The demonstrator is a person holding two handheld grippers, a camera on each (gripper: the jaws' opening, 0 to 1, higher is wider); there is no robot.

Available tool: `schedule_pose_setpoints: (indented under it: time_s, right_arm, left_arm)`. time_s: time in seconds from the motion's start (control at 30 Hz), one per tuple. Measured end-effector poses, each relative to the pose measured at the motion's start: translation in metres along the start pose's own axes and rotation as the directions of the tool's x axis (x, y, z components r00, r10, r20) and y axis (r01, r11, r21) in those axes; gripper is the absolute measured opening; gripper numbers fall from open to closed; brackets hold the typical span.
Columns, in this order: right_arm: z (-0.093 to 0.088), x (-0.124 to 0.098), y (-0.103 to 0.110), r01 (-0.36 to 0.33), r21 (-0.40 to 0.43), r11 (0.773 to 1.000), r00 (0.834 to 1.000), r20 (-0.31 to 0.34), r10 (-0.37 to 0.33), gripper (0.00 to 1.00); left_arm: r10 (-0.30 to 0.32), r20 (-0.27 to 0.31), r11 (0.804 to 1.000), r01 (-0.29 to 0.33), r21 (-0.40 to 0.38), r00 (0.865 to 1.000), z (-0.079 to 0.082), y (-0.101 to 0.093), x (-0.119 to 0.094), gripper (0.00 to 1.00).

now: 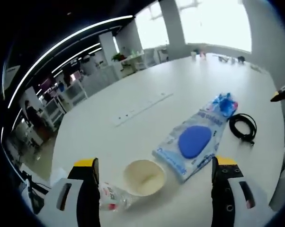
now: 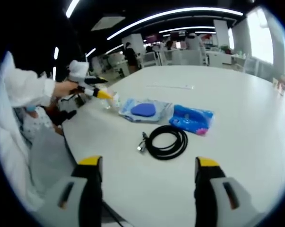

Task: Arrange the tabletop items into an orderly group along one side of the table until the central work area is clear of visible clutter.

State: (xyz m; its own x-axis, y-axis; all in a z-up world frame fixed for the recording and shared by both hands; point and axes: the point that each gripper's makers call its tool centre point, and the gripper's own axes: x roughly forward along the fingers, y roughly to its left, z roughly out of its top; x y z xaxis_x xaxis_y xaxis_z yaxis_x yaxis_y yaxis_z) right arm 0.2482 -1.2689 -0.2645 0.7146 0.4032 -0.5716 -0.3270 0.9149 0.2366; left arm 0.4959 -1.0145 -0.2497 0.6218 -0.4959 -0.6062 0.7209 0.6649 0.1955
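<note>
Bowl point(image 1: 144, 176): cream, upright, on the white table point(image 1: 133, 90) near its edge, between the left gripper's point(image 1: 154, 189) two jaws as seen in the left gripper view, touched by neither
Clear plastic bottle point(image 1: 111, 196): lying on its side just left of the bowl, close against the left jaw; contact cannot be told
Plastic packet point(image 1: 194, 137): flat on the table just right of the bowl, clear with a blue round sponge-like pad inside and a blue printed end farther away; in the right gripper view it reads as two pieces, a clear pack with the blue pad point(image 2: 145, 110) and a blue pack point(image 2: 192, 118) beside it
Black cable point(image 2: 165, 141): coiled, on the table just beside the blue pack, ahead of the right gripper point(image 2: 149, 189)
Left gripper: jaws spread wide, holding nothing; in the right gripper view it shows at the table's left edge, held by a person's hand point(image 2: 64, 88) in a white sleeve
Right gripper: jaws wide apart, empty, above bare tabletop short of the cable
</note>
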Motion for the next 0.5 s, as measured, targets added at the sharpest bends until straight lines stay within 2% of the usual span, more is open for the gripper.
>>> schedule_pose_setpoints:
  time_s: [0.5]
  right_arm:
    - [0.001, -0.007, -0.003, 0.022, -0.016, 1.0, 1.0, 0.006, -0.022, 0.79]
  left_arm:
    - [0.041, 0.039, 0.999, -0.04, -0.016, 0.998, -0.004, 0.009, -0.035, 0.95]
